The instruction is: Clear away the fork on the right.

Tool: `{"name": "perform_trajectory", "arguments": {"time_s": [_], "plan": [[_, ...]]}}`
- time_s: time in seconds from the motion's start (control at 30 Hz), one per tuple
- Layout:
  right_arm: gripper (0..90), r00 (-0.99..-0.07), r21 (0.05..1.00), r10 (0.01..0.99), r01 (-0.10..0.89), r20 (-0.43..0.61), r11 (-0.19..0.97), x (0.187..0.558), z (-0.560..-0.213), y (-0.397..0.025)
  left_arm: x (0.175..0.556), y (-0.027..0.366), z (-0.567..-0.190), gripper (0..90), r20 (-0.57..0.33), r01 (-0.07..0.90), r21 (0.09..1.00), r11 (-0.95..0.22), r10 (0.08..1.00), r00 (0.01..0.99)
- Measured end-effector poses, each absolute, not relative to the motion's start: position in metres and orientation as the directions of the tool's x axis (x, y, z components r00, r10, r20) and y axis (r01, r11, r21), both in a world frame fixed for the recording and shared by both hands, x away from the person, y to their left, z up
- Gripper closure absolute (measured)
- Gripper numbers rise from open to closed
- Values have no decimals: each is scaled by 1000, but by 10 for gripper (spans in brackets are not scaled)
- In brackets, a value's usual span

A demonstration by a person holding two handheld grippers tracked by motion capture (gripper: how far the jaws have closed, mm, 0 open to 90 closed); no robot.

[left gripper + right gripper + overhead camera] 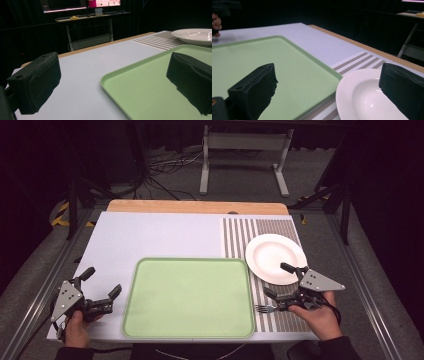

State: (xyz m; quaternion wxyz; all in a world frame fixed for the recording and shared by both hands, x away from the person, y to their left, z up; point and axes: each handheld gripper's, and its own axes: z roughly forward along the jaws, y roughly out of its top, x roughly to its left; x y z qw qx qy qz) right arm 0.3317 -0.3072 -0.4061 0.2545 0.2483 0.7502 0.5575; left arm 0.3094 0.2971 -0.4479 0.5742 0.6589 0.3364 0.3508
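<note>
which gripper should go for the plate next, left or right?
Probably right. The right gripper is open, its jaws already flanking the near rim of the white plate. The left gripper, also open, sits beyond the green tray, which lies between it and the plate.

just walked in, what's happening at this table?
A person holds a gripper in each hand; both are open and hold nothing. The right gripper hovers by the near edge of the white plate, just above a fork on the striped mat. The left gripper sits left of the bare green tray. Nothing has been picked up.
</note>
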Motion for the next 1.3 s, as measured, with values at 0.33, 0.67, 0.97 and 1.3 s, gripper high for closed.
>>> {"name": "perform_trajectory", "arguments": {"time_s": [0.33,0.67,0.97,1.3], "plan": [[45,-813,888,558,123,-166,443,334,-389,-313,310,297,-449,1,73,47,992,-115,845,530],[56,-858,795,485,171,-170,582,341,-384,-314,310,297,-449,0,72,49,992,-114,846,529],[68,-896,707,420,204,-144,677,346,-386,-310,310,297,-449,0,72,49,992,-115,846,529],[74,-917,619,373,212,-142,756,351,-384,-306,310,296,-449,1,75,47,992,-118,844,531]]}}
